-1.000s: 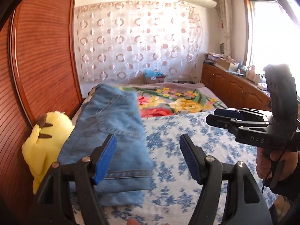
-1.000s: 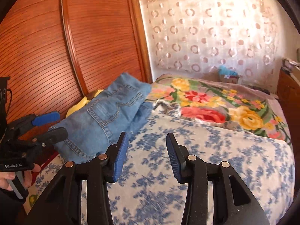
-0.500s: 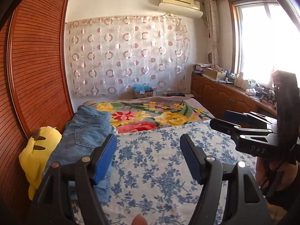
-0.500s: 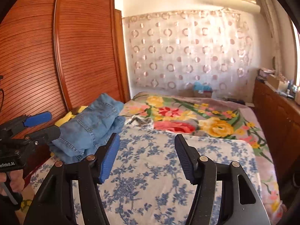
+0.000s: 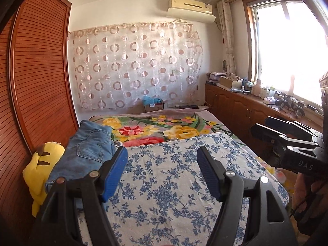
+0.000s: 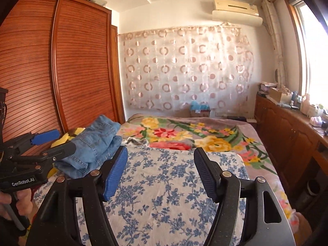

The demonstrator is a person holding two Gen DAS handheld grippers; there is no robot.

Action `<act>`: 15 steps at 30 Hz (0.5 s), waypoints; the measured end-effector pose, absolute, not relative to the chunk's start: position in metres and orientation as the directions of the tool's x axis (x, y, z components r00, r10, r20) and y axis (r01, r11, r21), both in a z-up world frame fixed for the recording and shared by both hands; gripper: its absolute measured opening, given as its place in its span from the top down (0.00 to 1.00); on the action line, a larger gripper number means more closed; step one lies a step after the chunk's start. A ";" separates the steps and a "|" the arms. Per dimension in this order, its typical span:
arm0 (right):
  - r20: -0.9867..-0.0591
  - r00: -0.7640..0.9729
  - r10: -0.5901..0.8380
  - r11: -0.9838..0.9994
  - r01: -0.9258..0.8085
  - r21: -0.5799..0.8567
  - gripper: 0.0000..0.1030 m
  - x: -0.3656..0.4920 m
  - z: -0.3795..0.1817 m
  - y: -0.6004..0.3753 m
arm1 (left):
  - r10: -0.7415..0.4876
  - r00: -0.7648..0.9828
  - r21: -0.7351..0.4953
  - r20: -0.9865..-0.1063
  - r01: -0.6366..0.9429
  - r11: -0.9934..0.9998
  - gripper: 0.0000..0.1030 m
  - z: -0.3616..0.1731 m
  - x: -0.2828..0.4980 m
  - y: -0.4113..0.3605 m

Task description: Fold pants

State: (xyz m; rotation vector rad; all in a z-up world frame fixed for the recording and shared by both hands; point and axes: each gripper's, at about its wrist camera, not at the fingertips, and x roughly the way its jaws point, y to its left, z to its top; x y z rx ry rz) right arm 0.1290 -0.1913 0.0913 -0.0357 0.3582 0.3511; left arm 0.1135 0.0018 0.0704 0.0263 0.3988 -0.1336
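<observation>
Your left gripper point(image 5: 162, 172) and your right gripper point(image 6: 161, 172) both hang above the bed point(image 5: 174, 184), jaws spread wide and holding nothing. The folded jeans point(image 5: 86, 149) lie at the bed's left edge, near the wooden wardrobe point(image 6: 61, 61), touching a yellow plush toy point(image 5: 41, 168) beside them, well apart from both grippers.
</observation>
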 end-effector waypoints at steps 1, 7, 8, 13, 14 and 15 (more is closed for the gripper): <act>-0.348 0.880 0.323 0.942 -0.336 0.025 0.33 0.125 0.093 -0.193 | -0.123 0.914 -0.003 -0.386 0.132 0.991 0.32 0.071 0.108 0.002; -0.345 0.892 0.293 0.954 -0.296 0.043 0.33 0.104 0.095 -0.204 | -0.097 0.914 0.005 -0.393 0.108 0.994 0.32 0.075 0.087 -0.002; -0.344 0.893 0.289 0.955 -0.292 0.044 0.33 0.101 0.095 -0.205 | -0.094 0.915 0.006 -0.393 0.104 0.995 0.32 0.076 0.084 -0.002; -0.341 0.900 0.273 0.961 -0.275 0.043 0.33 0.090 0.094 -0.211 | -0.090 0.915 0.004 -0.392 0.100 0.995 0.32 0.078 0.070 0.000; -0.339 0.900 0.275 0.960 -0.277 0.044 0.33 0.087 0.094 -0.211 | -0.089 0.915 0.007 -0.393 0.100 0.995 0.32 0.078 0.069 -0.001; -0.335 0.901 0.277 0.959 -0.278 0.044 0.33 0.085 0.094 -0.211 | -0.085 0.915 0.011 -0.395 0.097 0.995 0.32 0.078 0.067 -0.002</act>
